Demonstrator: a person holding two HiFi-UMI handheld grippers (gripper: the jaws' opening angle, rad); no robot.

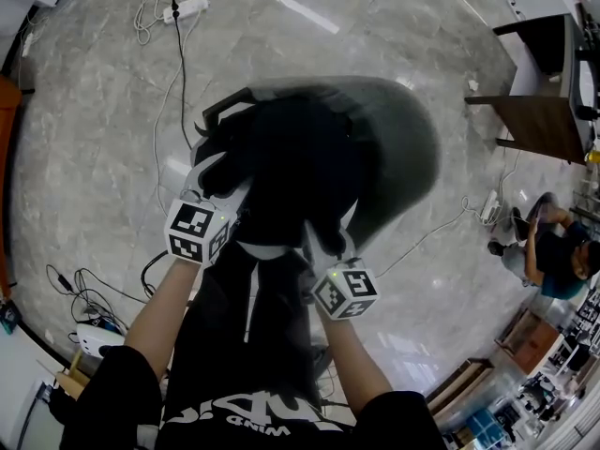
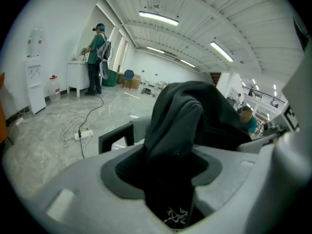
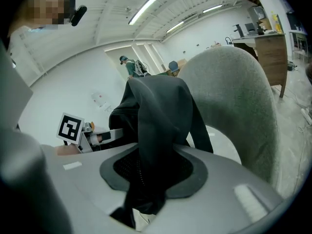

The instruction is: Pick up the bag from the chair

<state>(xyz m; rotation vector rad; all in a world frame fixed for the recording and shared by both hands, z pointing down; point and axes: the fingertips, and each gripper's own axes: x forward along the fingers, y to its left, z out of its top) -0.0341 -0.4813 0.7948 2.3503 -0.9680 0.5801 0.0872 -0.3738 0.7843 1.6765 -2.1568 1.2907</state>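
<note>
The black fabric bag [image 1: 291,157] lies on the grey round-backed chair [image 1: 405,148], directly in front of you. Your left claw [image 2: 170,184] has its jaws pinching a fold of the bag's black cloth on the bag's left side. Your right claw [image 3: 145,184] has its jaws pinching another fold on the near right side. Both claws slope downward onto the bag, above the polished grey marble floor [image 1: 94,157].

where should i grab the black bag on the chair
Grip the raised soft folds on top of the bag, coming from the open front of the chair, whose back blocks the far side. The left gripper and right gripper each pinch such a fold.
</note>
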